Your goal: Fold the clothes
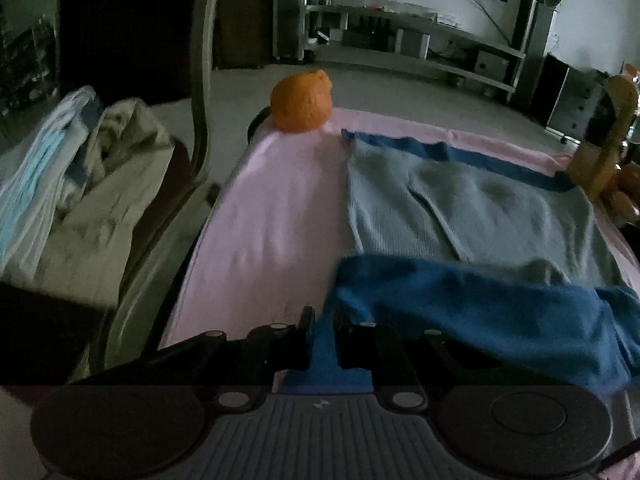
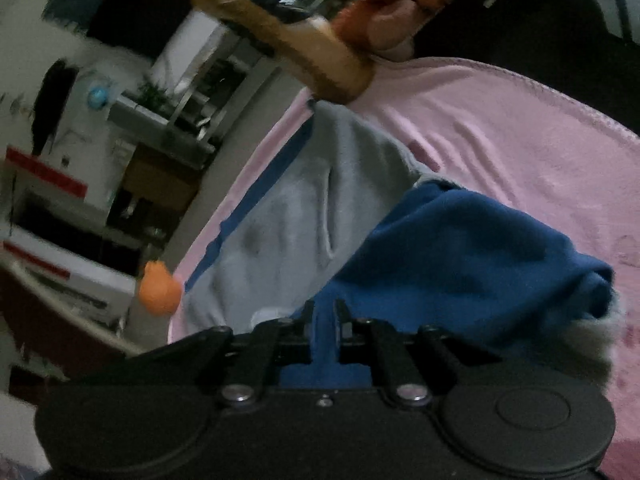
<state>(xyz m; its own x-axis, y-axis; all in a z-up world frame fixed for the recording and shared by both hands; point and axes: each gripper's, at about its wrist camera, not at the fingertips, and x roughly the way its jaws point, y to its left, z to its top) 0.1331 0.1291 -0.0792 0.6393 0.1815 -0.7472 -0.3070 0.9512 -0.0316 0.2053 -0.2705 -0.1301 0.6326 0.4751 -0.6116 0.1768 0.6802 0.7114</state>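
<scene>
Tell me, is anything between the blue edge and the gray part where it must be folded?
Nothing visible. Both grippers, left gripper and right gripper, hold the blue edge; the gray part beyond lies bare.

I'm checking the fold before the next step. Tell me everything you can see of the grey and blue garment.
The grey knit garment with blue trim lies mostly flat on the pink cloth. A blue band runs along its far edge, and a seam or flap crosses the grey panel. Its blue near part is lifted and bunched; the left claw and right claw are each shut on blue fabric there.
</scene>
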